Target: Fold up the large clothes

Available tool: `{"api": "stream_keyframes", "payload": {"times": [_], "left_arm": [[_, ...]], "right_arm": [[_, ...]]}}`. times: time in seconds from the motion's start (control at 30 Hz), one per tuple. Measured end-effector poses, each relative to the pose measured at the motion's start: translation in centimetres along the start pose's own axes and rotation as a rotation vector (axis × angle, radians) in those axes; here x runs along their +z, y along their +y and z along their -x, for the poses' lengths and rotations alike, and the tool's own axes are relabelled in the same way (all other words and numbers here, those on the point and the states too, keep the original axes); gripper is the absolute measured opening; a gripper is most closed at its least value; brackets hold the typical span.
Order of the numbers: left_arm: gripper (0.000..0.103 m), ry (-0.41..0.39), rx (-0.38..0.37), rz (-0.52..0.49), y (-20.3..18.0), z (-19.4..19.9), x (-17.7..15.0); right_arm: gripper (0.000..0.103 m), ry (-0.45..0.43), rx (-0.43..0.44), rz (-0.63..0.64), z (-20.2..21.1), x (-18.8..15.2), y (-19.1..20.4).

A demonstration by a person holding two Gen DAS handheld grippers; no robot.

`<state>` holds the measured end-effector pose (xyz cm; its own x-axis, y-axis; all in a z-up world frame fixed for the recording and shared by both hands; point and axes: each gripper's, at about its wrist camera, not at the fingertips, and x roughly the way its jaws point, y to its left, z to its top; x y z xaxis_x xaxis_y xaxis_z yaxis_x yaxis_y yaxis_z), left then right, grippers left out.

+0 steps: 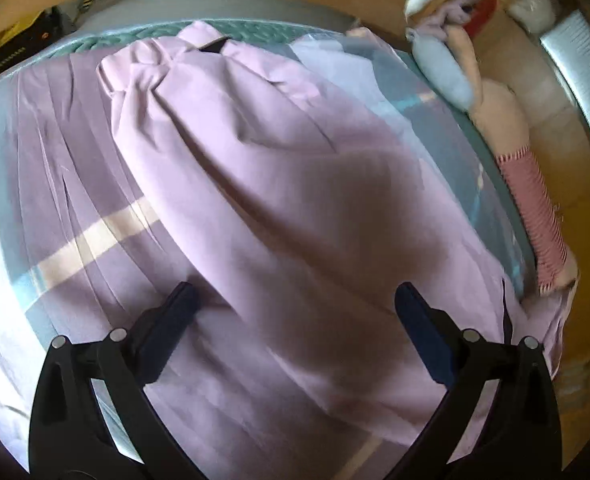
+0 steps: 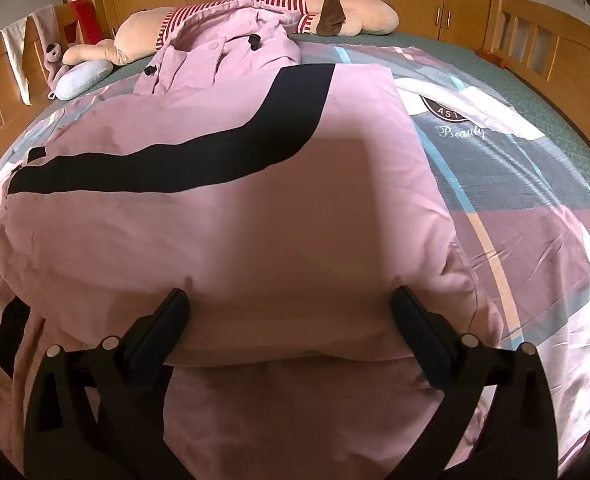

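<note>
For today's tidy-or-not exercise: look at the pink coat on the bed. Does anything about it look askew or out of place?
Yes. The coat's top end lies bunched and crumpled against the plush toy at the far side of the bed, not flat. The nearer part is smooth, with a black band across it. Nothing looks torn or spilled.

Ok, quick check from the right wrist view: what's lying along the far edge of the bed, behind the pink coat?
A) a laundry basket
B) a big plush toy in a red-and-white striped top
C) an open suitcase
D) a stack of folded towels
B: a big plush toy in a red-and-white striped top lies along the far edge of the bed, just behind the collar end of the pink coat.
</note>
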<state>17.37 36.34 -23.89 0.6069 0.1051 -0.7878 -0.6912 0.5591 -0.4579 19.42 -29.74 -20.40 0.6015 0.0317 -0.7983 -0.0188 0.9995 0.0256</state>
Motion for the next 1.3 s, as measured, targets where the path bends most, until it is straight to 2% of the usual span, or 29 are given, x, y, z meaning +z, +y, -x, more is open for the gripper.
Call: {"api": "stream_keyframes", "payload": {"times": [0.03,0.1,0.13,0.23,0.37,0.43,0.47,0.53,0.57,0.63,0.67,0.7,0.77,0.8,0.83,0.87,0.93,0.97,1.03,1.1,1.13,1.2,1.3], "left_arm": [[0.064,-0.023,0.016,-0.020,-0.4,0.2,-0.1],[0.016,-0.039,0.067,-0.108,-1.6,0.6,-0.3],[0.007,-0.060,0.060,-0.122,-2.0,1.0,-0.3],[0.003,-0.177,-0.015,-0.153,-3.5,5.1,-0.4],[0.002,-0.332,-0.144,-0.294,-8.6,12.8,-2.6],[0.002,-0.383,-0.290,-0.415,-12.6,17.2,-6.2],[0.002,-0.390,-0.324,-0.455,-13.7,18.3,-7.6],[0.002,-0.376,-0.425,-0.589,-17.3,20.3,-12.3],[0.003,-0.342,-0.473,-0.650,-18.8,20.7,-14.8],[0.003,-0.209,-0.542,-0.809,-22.1,20.3,-21.4],[0.004,-0.162,-0.543,-0.867,-22.7,20.0,-23.9],[0.004,-0.093,-0.518,-0.965,-23.7,19.1,-27.5],[0.006,-0.003,-0.404,-1.177,-24.5,17.4,-33.7],[0.017,0.026,-0.362,-1.230,-24.3,17.0,-35.3],[0.032,0.056,-0.324,-1.261,-23.8,16.7,-36.6],[0.037,0.077,-0.334,-1.273,-22.9,17.1,-37.7],[0.043,0.028,-0.364,-1.337,-21.9,18.6,-39.1],[0.046,-0.040,-0.383,-1.412,-21.1,20.1,-40.4],[0.067,-0.134,-0.447,-1.494,-20.1,22.4,-41.6],[0.068,-0.229,-0.523,-1.483,-20.1,24.2,-40.7],[0.068,-0.241,-0.519,-1.443,-20.6,24.4,-39.7],[0.069,-0.220,-0.457,-1.279,-21.4,22.8,-35.0],[0.069,-0.202,-0.304,-0.977,-20.2,18.8,-26.8]], "right_arm": [[0.102,0.000,0.000,0.000,0.0,0.0,0.0],[0.102,0.000,0.002,-0.002,0.0,0.0,0.0],[0.102,-0.001,0.002,-0.002,0.1,-0.1,0.0],[0.102,-0.001,0.000,-0.001,0.1,-0.1,0.1],[0.102,0.001,-0.003,-0.001,0.2,0.0,0.1],[0.102,0.000,0.000,-0.009,0.5,0.1,0.0],[0.102,-0.002,0.003,-0.016,0.7,0.2,0.0],[0.102,-0.012,0.022,-0.059,1.7,0.5,-0.4],[0.102,-0.022,0.060,-0.111,2.7,0.7,-0.9],[0.102,-0.038,0.127,-0.191,4.3,0.9,-1.5],[0.102,-0.045,0.161,-0.222,5.0,1.0,-1.8],[0.102,-0.050,0.179,-0.227,5.4,1.3,-1.8],[0.102,-0.060,0.161,-0.193,5.9,1.6,-1.7],[0.102,-0.064,0.131,-0.183,5.9,1.6,-1.8],[0.102,-0.058,0.119,-0.193,5.7,1.6,-2.1],[0.102,-0.049,0.122,-0.208,5.5,1.5,-2.4],[0.102,-0.003,0.153,-0.285,4.6,1.6,-3.5],[0.102,0.011,0.163,-0.317,4.3,1.4,-3.9],[0.102,0.031,0.171,-0.386,3.6,1.1,-4.8],[0.102,0.032,0.166,-0.394,3.7,0.9,-4.7],[0.102,0.027,0.158,-0.385,3.8,0.9,-4.6],[0.102,0.008,0.131,-0.343,4.2,0.9,-3.7],[0.102,0.008,0.136,-0.288,4.8,0.6,-2.4]]}}
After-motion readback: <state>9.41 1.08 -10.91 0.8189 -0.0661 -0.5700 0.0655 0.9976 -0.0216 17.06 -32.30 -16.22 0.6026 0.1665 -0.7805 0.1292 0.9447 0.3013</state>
